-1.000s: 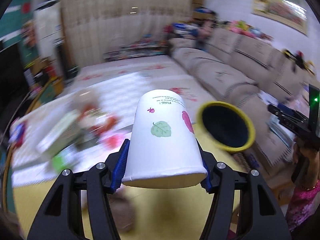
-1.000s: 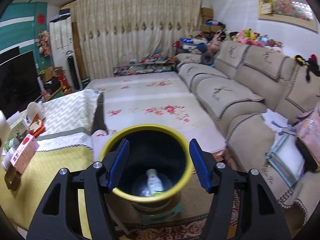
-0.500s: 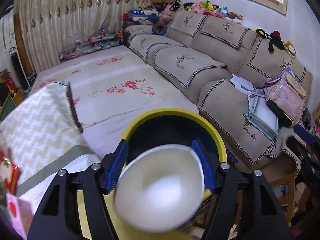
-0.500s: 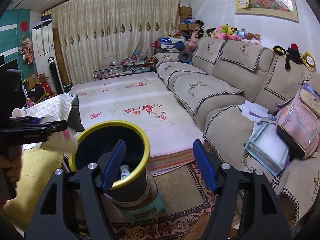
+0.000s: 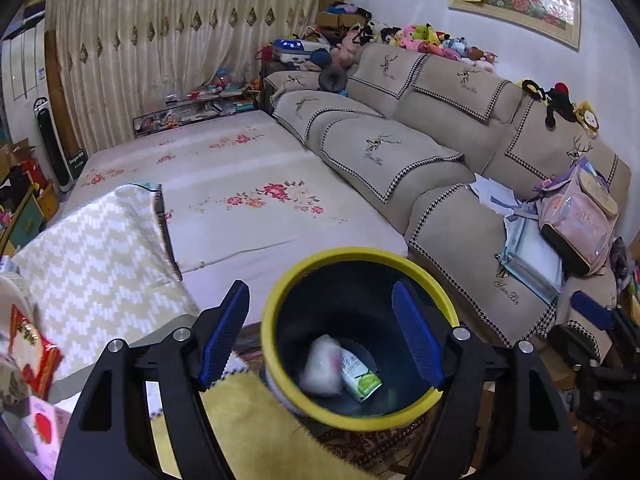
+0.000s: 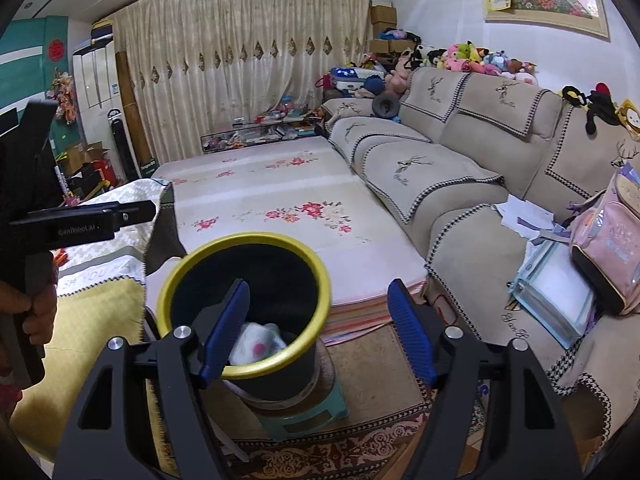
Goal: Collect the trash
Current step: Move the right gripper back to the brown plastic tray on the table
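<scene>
Left wrist view: the left tool (image 5: 320, 336) hangs just above the yellow-rimmed black trash bin (image 5: 280, 376), its blue pads spreading wider with nothing between them. Inside the bin, at the bottom, lies the white paper cup (image 5: 320, 368), blurred, on its side, touching a small carton with a green label (image 5: 360, 376). The cup is white with a pink spot, seen also from the right wrist (image 6: 256, 340). In the right wrist view the right tool (image 6: 318, 328) stands spread and empty above the bin's near rim (image 6: 276, 364); the bin sits on a green stool (image 6: 304, 416). Beyond the bin lies a floral mattress (image 6: 280, 200), with a beige sofa (image 6: 460, 184) beside it.
</scene>
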`<act>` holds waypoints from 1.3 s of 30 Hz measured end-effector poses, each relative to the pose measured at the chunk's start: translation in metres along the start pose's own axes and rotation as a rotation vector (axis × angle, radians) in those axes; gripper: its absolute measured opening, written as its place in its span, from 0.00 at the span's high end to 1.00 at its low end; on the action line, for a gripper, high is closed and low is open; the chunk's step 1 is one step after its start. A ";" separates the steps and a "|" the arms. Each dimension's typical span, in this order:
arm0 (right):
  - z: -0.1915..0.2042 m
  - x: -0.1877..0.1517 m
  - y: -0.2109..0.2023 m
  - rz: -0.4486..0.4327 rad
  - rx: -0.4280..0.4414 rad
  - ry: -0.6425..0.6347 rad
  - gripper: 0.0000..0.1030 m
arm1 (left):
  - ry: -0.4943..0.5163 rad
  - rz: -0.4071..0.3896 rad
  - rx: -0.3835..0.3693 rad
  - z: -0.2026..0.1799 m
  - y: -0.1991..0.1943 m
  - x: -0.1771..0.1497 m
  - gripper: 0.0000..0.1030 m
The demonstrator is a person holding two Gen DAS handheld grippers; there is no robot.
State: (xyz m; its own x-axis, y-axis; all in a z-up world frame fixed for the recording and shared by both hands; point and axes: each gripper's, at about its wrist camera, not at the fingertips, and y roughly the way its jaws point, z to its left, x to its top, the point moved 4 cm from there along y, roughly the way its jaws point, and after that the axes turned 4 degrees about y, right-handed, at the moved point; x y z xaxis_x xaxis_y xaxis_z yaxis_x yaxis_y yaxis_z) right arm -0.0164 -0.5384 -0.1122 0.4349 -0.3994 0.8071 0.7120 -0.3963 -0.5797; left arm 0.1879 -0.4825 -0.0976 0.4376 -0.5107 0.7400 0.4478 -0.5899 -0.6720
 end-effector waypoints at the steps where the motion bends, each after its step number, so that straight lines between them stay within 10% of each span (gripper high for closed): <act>1: 0.004 0.000 0.000 0.003 0.007 -0.004 0.34 | 0.000 -0.008 0.005 0.004 -0.009 0.000 0.29; 8: 0.069 -0.017 0.007 0.049 0.132 -0.094 0.32 | -0.075 -0.078 0.111 0.064 -0.117 -0.023 0.19; 19: 0.239 -0.068 0.005 0.150 0.485 -0.237 0.32 | -0.258 -0.137 0.500 0.196 -0.278 -0.124 0.13; 25: 0.316 -0.102 -0.032 0.157 0.657 -0.368 0.32 | -0.341 -0.132 0.514 0.234 -0.312 -0.171 0.13; 39: 0.380 -0.144 -0.027 0.241 0.653 -0.476 0.15 | -0.425 -0.136 0.507 0.243 -0.323 -0.205 0.13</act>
State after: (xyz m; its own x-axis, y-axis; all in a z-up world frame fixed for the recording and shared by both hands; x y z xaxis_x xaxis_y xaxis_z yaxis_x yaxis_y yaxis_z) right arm 0.1109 -0.1558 -0.1704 0.6978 0.0372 0.7153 0.6817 0.2718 -0.6792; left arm 0.1434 -0.0351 -0.0398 0.5737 -0.1010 0.8128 0.7859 -0.2117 -0.5810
